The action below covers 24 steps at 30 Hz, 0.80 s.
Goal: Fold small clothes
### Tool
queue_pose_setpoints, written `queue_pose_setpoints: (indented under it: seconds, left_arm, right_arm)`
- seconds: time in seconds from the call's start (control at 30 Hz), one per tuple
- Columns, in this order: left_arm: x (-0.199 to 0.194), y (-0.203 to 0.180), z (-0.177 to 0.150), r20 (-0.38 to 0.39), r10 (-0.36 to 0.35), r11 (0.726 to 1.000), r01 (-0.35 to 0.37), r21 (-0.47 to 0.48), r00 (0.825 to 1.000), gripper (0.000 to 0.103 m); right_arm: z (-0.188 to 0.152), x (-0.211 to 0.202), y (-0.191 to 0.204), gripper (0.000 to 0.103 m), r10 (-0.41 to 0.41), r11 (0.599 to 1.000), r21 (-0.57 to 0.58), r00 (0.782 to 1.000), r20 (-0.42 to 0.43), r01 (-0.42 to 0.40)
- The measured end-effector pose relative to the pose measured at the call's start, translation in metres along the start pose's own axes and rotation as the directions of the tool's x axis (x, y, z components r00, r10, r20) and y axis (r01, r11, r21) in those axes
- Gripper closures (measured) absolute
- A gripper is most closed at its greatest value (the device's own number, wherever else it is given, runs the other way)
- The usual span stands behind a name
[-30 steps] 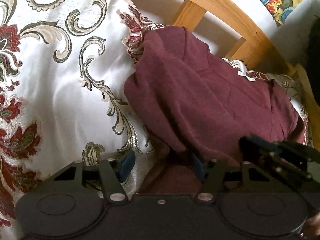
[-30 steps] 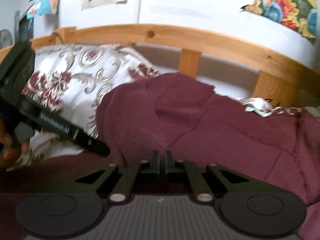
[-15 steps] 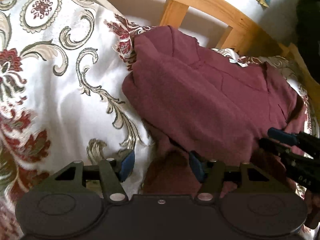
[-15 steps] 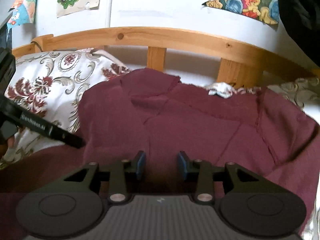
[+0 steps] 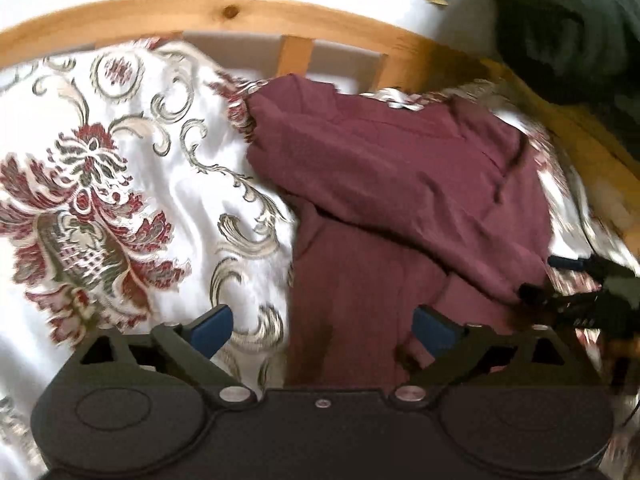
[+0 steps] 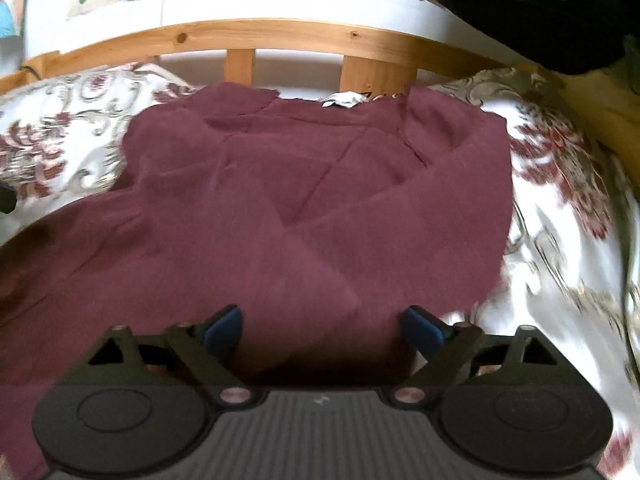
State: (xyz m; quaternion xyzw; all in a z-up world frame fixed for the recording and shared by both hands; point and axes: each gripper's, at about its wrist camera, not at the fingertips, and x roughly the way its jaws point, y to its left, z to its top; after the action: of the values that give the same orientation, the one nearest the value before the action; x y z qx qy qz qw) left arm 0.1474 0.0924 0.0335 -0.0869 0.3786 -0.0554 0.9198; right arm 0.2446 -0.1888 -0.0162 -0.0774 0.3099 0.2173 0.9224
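Both grippers, left (image 5: 322, 330) and right (image 6: 322, 330), are opening, jaws gripping nothing, above the soft creased maroon garment (image 6: 304, 200) spread on the floral brocade bedspread (image 5: 120, 200).

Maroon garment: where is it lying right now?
The maroon garment lies partly folded on the floral bedspread, its far edge near the wooden headboard, ahead of both opening grippers, neither gripping it.

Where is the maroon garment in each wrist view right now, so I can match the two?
Left wrist: maroon garment fills centre and right, on the floral bedspread.
Right wrist: maroon garment fills centre and left.
Shared landmark: wooden headboard rail behind it.
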Motion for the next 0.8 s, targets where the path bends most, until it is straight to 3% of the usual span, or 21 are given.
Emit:
queue_pose_setpoints:
  seconds: [0.07,0.2,0.47,0.63,0.8]
  left_arm:
    - [-0.014,-0.006,-0.011,0.000,-0.010,0.997,0.010,0.074,1.000,0.002]
    - [-0.032,-0.018,-0.036,-0.030,-0.007,0.975,0.013,0.223,1.000,0.001]
    - [-0.036,-0.033,-0.073,-0.171,-0.005,0.923,0.070,0.380,0.985,0.001]
    - [-0.023,-0.048,-0.083,-0.197,0.060,0.880,0.042,0.474,0.979,0.001]
    - [-0.010,-0.062,-0.093,-0.199,0.128,0.828,0.005,0.560,0.972,0.001]
  right_arm:
    - [-0.008,-0.022,0.000,0.000,0.024,1.000,-0.019,1.000,-0.006,-0.024]
    - [-0.024,-0.065,0.010,0.000,0.089,0.991,-0.094,0.993,-0.077,-0.096]
    - [-0.045,-0.111,0.042,0.000,0.179,0.940,-0.254,0.962,-0.206,-0.229]
    - [-0.068,-0.103,0.072,0.000,0.071,0.893,-0.419,0.972,-0.226,-0.163]
    - [-0.070,-0.085,0.073,0.000,0.032,0.912,-0.398,0.984,-0.173,-0.099]
